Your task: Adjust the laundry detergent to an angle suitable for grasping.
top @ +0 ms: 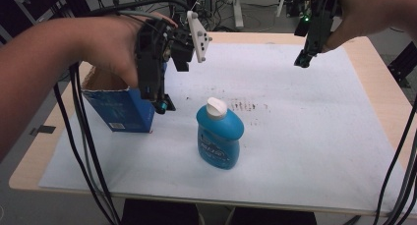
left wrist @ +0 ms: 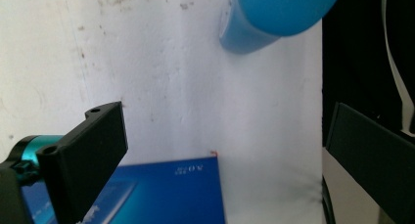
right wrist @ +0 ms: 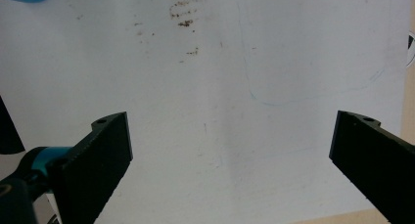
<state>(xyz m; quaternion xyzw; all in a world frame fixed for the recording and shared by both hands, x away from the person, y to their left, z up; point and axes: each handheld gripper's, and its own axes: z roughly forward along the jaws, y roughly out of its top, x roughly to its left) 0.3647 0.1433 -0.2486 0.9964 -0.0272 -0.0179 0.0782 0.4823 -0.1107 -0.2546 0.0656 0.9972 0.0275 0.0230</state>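
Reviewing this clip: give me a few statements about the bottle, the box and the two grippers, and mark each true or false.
1. The blue bottle stands upright on the white sheet. True.
2. The left gripper is clamped on the bottle. False: its jaws stand wide with nothing between them, above the blue box.
3. The bottle's white cap is on. True.
4. The blue box lies flat with its top sealed. False: it stands upright and its top is open.
5. The right gripper holds a cloth. False: its jaws are open and empty above the sheet.
6. The box stands to the left of the bottle in the high view. True.
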